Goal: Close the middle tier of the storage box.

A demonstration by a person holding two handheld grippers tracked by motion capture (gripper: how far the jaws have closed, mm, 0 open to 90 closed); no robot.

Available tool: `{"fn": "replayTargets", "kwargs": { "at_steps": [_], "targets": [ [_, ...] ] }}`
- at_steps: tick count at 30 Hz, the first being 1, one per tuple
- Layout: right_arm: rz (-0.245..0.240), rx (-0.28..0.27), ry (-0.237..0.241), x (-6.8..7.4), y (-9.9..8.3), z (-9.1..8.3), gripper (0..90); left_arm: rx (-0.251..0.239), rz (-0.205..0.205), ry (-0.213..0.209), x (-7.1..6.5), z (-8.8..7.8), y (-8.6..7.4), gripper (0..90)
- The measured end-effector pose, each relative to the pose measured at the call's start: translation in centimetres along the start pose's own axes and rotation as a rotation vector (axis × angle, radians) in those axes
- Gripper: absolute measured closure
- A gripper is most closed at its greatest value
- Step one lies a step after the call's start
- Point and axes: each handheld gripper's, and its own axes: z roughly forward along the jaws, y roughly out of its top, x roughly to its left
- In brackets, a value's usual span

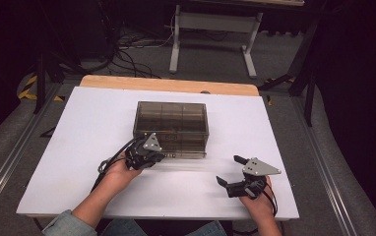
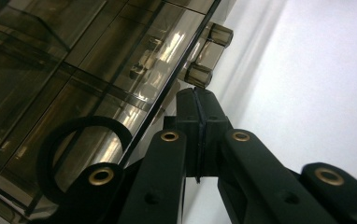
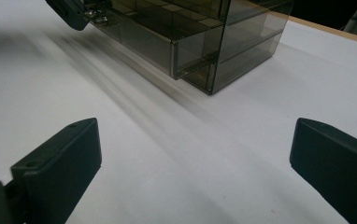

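Black tools (image 1: pixel 144 153), brass-coloured screws, denim sleeve (image 1: pixel 60 223)

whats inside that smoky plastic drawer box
Through the tinted walls of the drawer box only divider walls forming compartments show, and no contents can be made out. The lower drawer sits slightly pulled out; the dark plastic and glare leave its inside unreadable.

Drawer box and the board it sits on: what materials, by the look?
Drawer box: looks like smoke-tinted clear plastic, glossy; inner dividers show through and it catches highlights. Board: white, matte, likely laminate or painted sheet; at its far side a light wooden edge shows, apparently a tabletop beneath.
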Motion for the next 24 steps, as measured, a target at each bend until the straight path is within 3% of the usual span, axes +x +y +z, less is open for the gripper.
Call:
{"fn": "replayTargets", "kwargs": {
  "at_steps": [24],
  "targets": [
    [-0.001, 0.000, 0.000, 0.0, 0.0, 0.0, 2.7, -0.051, -0.072, 0.030, 1.5, 1.0, 0.2, 89.4]
  ]
}}
